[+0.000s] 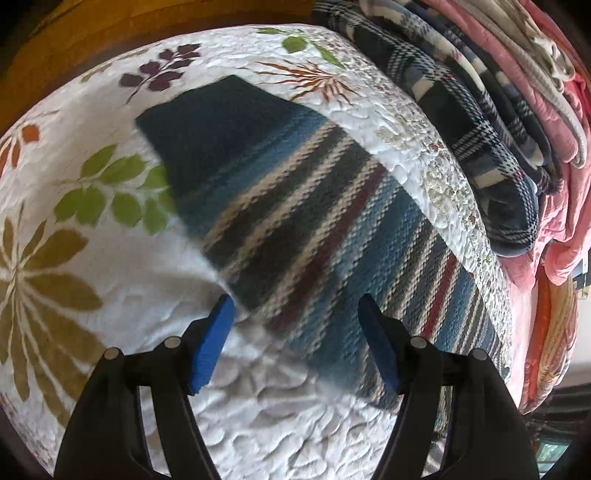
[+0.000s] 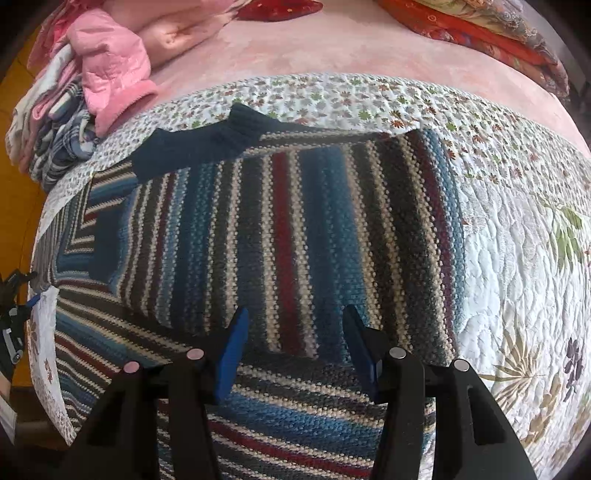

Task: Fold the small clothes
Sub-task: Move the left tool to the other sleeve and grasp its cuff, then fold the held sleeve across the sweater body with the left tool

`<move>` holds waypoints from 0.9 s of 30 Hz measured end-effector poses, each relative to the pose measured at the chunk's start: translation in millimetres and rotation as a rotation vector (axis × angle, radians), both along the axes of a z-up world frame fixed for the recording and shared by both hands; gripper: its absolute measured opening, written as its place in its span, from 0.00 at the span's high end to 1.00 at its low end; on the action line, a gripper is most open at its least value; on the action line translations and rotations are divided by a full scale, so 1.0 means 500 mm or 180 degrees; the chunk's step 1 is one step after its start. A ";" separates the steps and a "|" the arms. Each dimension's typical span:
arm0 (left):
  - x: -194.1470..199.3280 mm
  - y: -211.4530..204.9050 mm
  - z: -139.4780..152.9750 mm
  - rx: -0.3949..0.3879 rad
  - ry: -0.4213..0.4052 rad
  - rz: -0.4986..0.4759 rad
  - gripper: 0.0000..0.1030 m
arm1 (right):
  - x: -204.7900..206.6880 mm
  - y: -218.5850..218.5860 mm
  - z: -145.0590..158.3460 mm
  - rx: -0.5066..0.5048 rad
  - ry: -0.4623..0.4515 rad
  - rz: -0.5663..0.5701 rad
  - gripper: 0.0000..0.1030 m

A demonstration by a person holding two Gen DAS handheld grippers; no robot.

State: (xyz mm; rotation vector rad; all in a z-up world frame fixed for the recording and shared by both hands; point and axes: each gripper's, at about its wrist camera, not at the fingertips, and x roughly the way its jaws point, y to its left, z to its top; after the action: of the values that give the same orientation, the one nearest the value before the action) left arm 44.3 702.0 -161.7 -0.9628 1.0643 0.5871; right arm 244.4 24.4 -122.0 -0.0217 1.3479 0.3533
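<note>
A striped knit sweater in blue, dark grey, cream and red lies flat on a white floral quilt, partly folded, with dark navy cuffs at its far edge. My right gripper hovers open just above its middle, nothing between the blue pads. In the left wrist view a striped sleeve or folded part with a navy end stretches diagonally. My left gripper is open over its near edge, holding nothing.
A stack of folded plaid and pink clothes sits at the quilt's far right in the left view, seen as a pink pile in the right view. Red patterned cushions lie beyond. The other gripper shows at the left edge.
</note>
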 end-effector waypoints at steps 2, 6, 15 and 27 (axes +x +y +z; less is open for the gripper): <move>-0.001 -0.002 0.001 0.0102 0.0071 -0.0009 0.42 | -0.001 0.001 -0.001 -0.0011 -0.0002 0.0008 0.48; 0.004 -0.008 0.006 0.0221 0.0079 -0.0070 0.76 | -0.001 0.006 -0.003 -0.0042 -0.0016 0.0046 0.48; 0.018 -0.044 0.085 0.0440 -0.0218 -0.0129 0.89 | 0.004 0.002 0.007 0.0005 -0.0026 0.0034 0.48; 0.071 -0.223 0.226 0.0400 -0.0735 -0.0686 0.89 | 0.006 -0.001 0.036 0.0152 -0.0049 -0.0014 0.48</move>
State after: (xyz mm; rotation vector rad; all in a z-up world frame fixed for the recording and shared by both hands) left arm 80.0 590.6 -48.8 -0.7737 0.8993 0.3514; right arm 247.3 24.0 -103.7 0.0183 1.3238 0.3809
